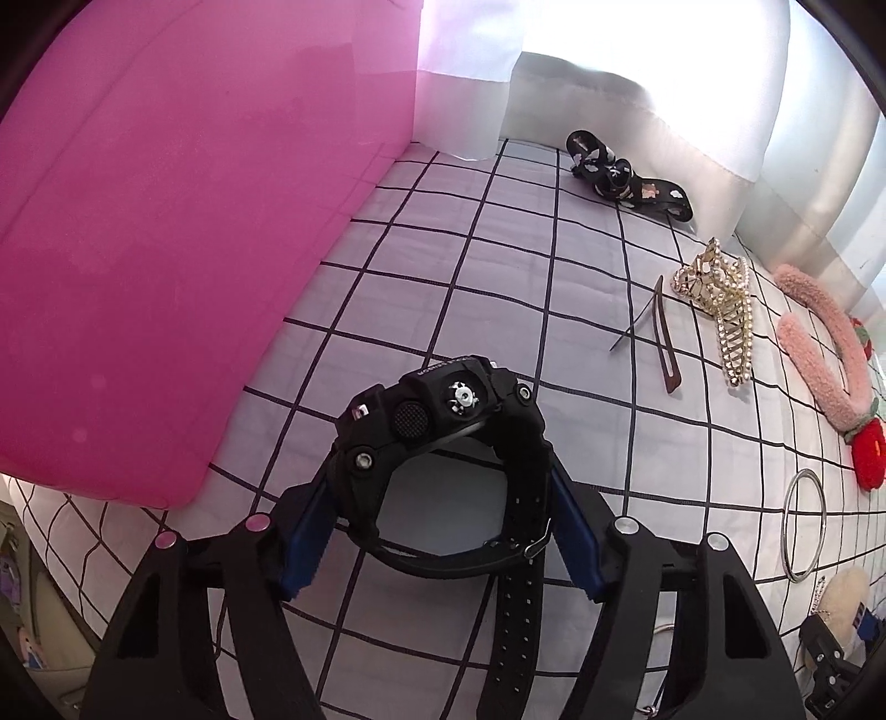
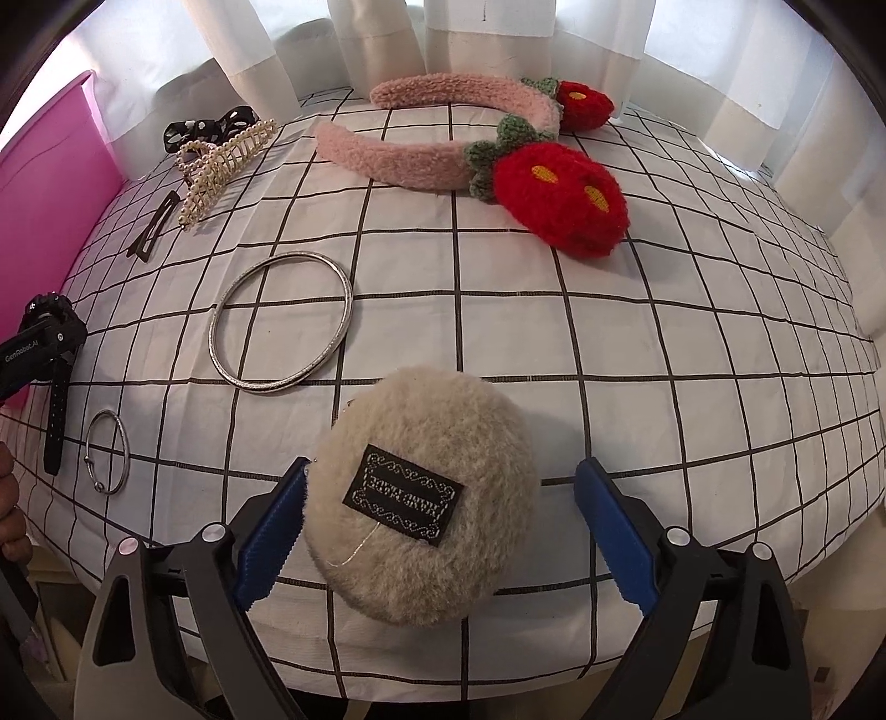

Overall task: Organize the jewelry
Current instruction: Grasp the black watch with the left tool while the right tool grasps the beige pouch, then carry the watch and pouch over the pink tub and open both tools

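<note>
My left gripper (image 1: pixel 440 509) is shut on a black watch (image 1: pixel 443 426), gripping its band loop between the blue pads above the checked cloth, beside a pink bin (image 1: pixel 166 249). My right gripper (image 2: pixel 443 520) is open, its pads either side of a beige furry round pouch (image 2: pixel 421 498) with a black label; the left pad touches it, the right is apart. On the cloth lie a large silver bangle (image 2: pixel 279 321), a small ring bangle (image 2: pixel 108 451), a pearl claw clip (image 2: pixel 221 160), a brown hair clip (image 2: pixel 152 227), a black bow (image 2: pixel 207 130) and a pink strawberry headband (image 2: pixel 443 149).
The checked cloth (image 2: pixel 664 332) covers the table, with white curtains (image 2: pixel 360 50) behind. The left gripper and watch strap show at the left edge of the right wrist view (image 2: pixel 50 354). A hand (image 2: pixel 8 498) is at the far left.
</note>
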{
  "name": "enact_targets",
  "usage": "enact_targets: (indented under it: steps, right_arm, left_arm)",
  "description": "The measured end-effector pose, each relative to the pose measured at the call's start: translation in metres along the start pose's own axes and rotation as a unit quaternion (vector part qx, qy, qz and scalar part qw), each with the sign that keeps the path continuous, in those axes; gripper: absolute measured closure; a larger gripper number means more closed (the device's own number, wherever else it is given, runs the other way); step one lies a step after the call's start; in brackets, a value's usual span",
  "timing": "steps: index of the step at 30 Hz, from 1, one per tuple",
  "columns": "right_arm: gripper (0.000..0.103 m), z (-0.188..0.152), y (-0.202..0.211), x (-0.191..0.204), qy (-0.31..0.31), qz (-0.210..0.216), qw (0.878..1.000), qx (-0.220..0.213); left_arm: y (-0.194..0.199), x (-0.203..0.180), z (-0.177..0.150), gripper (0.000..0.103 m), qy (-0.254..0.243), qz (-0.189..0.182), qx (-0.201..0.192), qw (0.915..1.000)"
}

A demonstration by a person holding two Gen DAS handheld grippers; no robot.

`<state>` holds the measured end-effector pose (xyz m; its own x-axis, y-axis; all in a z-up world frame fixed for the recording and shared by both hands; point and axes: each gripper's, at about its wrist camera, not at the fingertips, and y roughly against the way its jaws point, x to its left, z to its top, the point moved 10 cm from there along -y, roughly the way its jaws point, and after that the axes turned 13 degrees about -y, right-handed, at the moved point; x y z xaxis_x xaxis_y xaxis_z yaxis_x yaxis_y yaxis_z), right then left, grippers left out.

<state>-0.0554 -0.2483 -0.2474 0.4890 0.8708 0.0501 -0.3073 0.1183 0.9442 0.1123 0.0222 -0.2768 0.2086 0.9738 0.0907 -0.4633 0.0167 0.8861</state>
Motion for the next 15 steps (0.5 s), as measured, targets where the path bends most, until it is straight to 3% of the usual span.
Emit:
enact_targets:
  steps: [1,8,15]
  right_arm:
    - [0.045,0.001,0.003,0.002,0.004,0.003,1.0,-0.007]
    - [0.05,0.005,0.01,0.008,0.002,0.034,0.999,-0.006]
    - [0.05,0.021,0.04,0.02,0.011,0.06,0.997,-0.037]
  left_arm:
    - [0.0,0.0,0.0,0.037,-0.001,-0.002,0.0,1.0]
    - [0.008,-0.004,-0.005,0.038,0.008,-0.03,0.008,0.9995]
    - [0.042,-0.018,-0.003,0.038,-0.013,-0.046,-0.016,0.9987]
